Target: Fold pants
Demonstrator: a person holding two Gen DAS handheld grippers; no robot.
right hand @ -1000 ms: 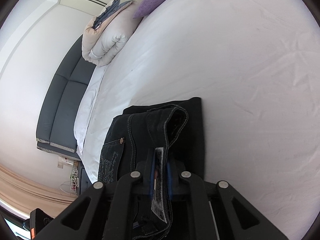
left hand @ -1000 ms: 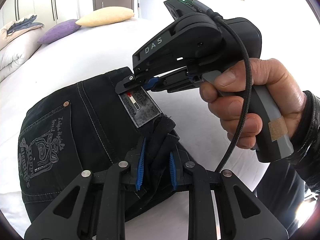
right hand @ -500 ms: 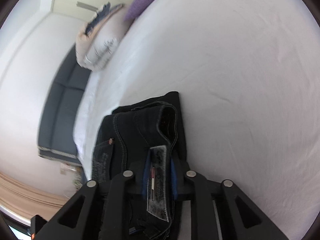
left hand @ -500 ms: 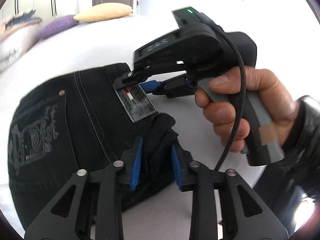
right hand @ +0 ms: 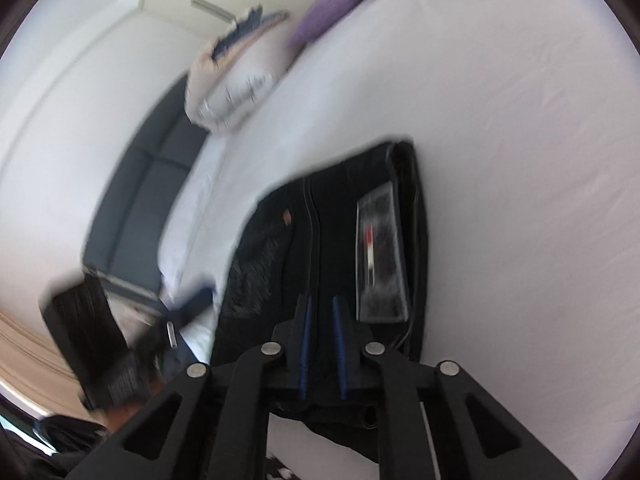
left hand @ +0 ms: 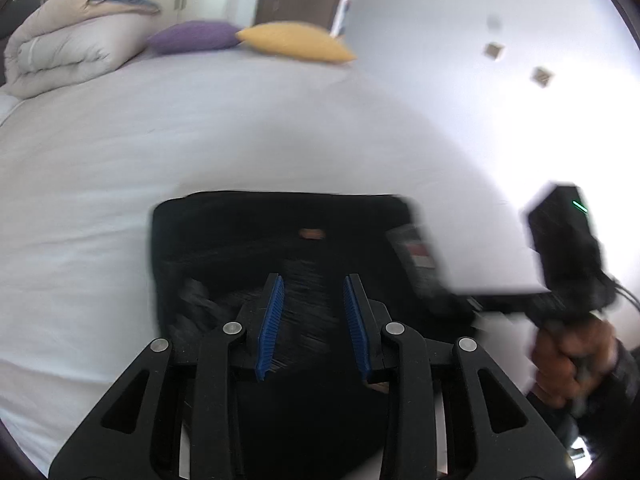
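Beige and white, the rolled duvet [left hand: 68,54] sits at the far left of the white bed sheet [left hand: 100,168], with a purple cushion [left hand: 194,36] and a yellow cushion [left hand: 294,42] beside it toward the head of the bed. Nearer and to the right of these, the black denim pants [left hand: 256,232] lie on the sheet as a compact, roughly rectangular bundle, waistband patch [right hand: 380,248] facing up near the right edge.

The left gripper [left hand: 314,320] hangs just above the near edge of the bundle with its blue-padded fingers [left hand: 272,320] spread apart and nothing between them. Further right, the right gripper [right hand: 322,340] is seen from its own camera over the same near edge; its pads stand narrowly parted with only dark cloth showing behind the gap, so it appears to have let go, though motion blur makes that uncertain.

Judging by the layered, squared shape and both tools free of the fabric, the folding looks essentially finished. What may remain is smoothing the top layer or squaring the near edge, where some cloth bunches loosely at the left corner.
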